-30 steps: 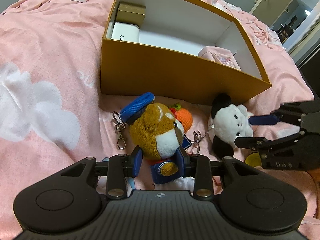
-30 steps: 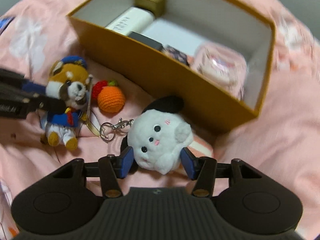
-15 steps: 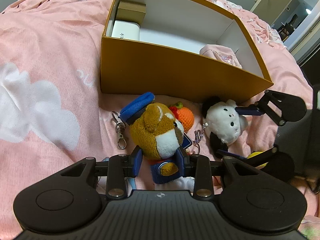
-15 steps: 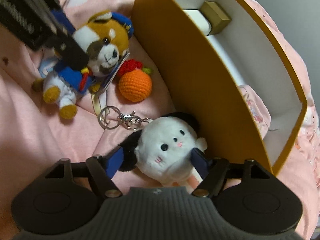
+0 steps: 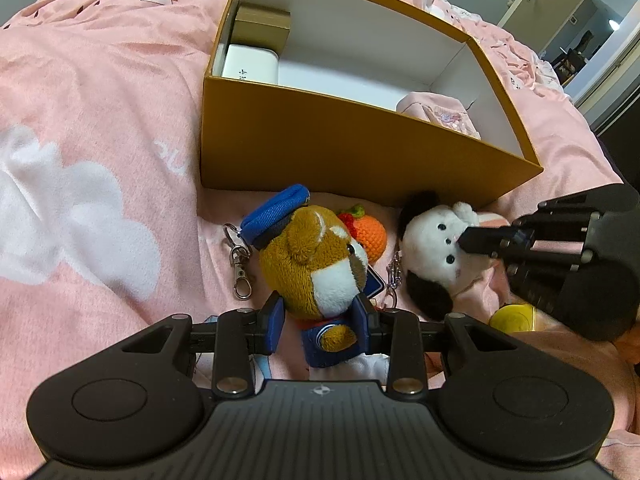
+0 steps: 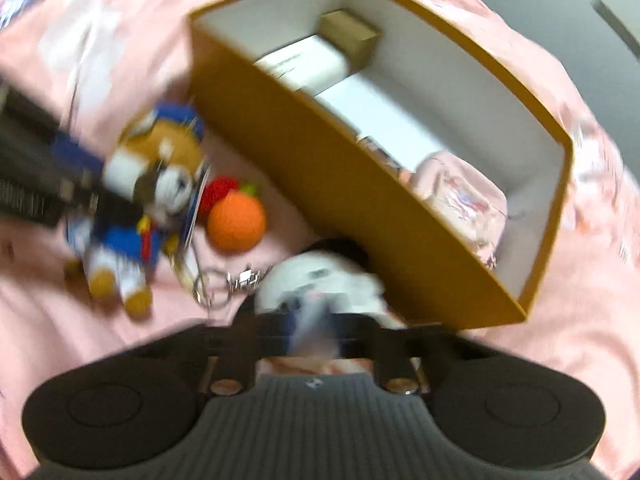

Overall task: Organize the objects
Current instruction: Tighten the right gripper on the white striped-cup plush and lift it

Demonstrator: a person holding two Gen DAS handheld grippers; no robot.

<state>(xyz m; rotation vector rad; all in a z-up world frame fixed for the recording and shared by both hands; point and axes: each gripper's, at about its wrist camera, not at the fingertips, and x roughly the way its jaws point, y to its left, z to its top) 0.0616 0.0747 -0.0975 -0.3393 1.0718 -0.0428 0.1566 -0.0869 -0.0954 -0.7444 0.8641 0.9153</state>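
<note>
A brown plush animal with a blue cap [image 5: 316, 260] lies on the pink bedspread in front of an orange box [image 5: 340, 148]. My left gripper [image 5: 320, 316] is shut on its body. A white plush with black ears [image 5: 432, 240] lies to its right. My right gripper [image 6: 312, 320] has its fingers closed on that white plush [image 6: 320, 272]; the view is blurred. In the left wrist view the right gripper [image 5: 480, 240] presses the plush's face. A crocheted orange [image 5: 370, 232] sits between the two toys.
The box [image 6: 340, 184] holds a white case [image 5: 250, 66], a gold box [image 5: 262, 28] and a pink pouch [image 5: 440, 114]. A yellow round object [image 5: 512, 318] lies under the right gripper. Metal key clips [image 5: 240, 260] lie by the toys.
My right gripper rotated and closed its fingers on the white plush, which was between open fingers before. My left gripper and the brown plush have stayed put.
</note>
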